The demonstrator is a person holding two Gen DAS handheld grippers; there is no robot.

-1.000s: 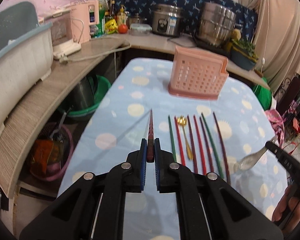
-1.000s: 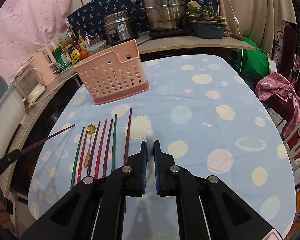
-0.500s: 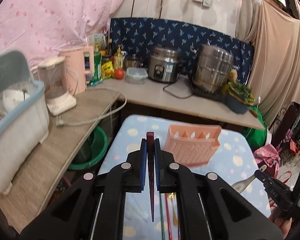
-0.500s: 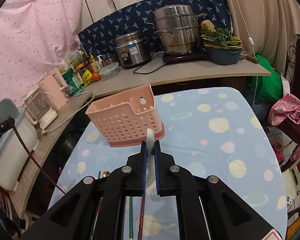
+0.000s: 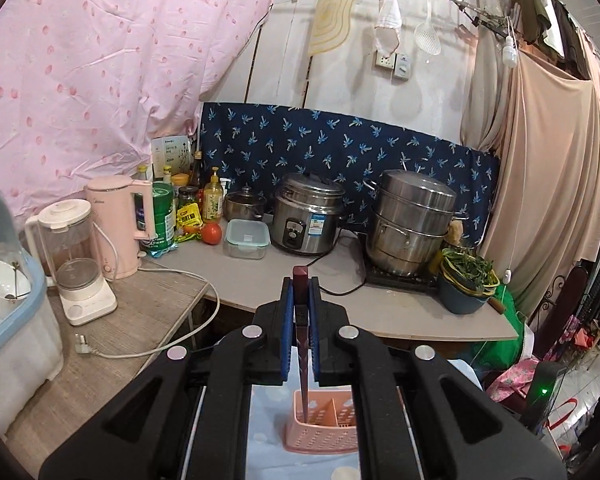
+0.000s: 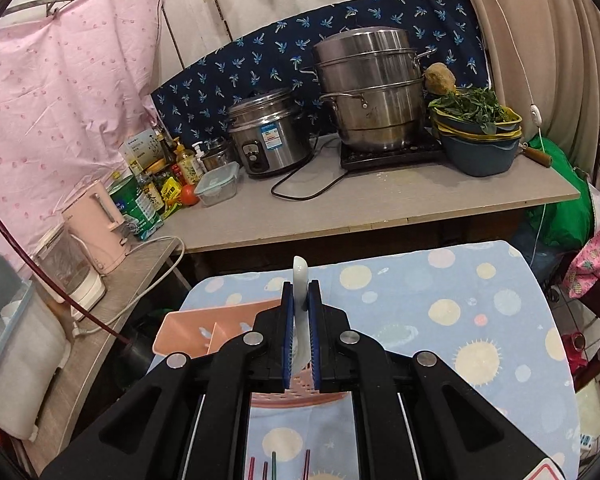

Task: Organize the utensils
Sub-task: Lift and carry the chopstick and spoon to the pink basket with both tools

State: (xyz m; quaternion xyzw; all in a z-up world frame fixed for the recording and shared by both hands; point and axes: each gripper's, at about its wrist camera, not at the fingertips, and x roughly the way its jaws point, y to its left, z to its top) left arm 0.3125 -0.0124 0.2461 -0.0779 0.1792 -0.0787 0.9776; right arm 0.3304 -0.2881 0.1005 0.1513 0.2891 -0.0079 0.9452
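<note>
My left gripper (image 5: 300, 292) is shut on a dark red chopstick (image 5: 302, 364), held upright, its lower tip just above or inside the left compartment of the pink perforated utensil basket (image 5: 324, 432). My right gripper (image 6: 301, 300) is shut on a white spoon (image 6: 300, 276), held upright over the same pink basket (image 6: 196, 332), whose rim shows just beyond the fingers. The red chopstick also shows in the right wrist view (image 6: 40, 280), slanting down toward the basket. Several coloured chopsticks (image 6: 274, 468) lie on the blue dotted tablecloth (image 6: 440, 312) below my right gripper.
A counter (image 5: 268, 276) behind the table carries a rice cooker (image 5: 308, 216), a steel steamer pot (image 5: 410, 228), a bowl of greens (image 5: 466, 280), a pink kettle (image 5: 118, 224), a blender (image 5: 76, 268) and bottles. A blue dish bin (image 5: 8, 320) stands at the left.
Both grippers have risen from the table and tilted upright with their utensils. They have moved over the pink basket, and the red chopstick's tip now points down into it.
</note>
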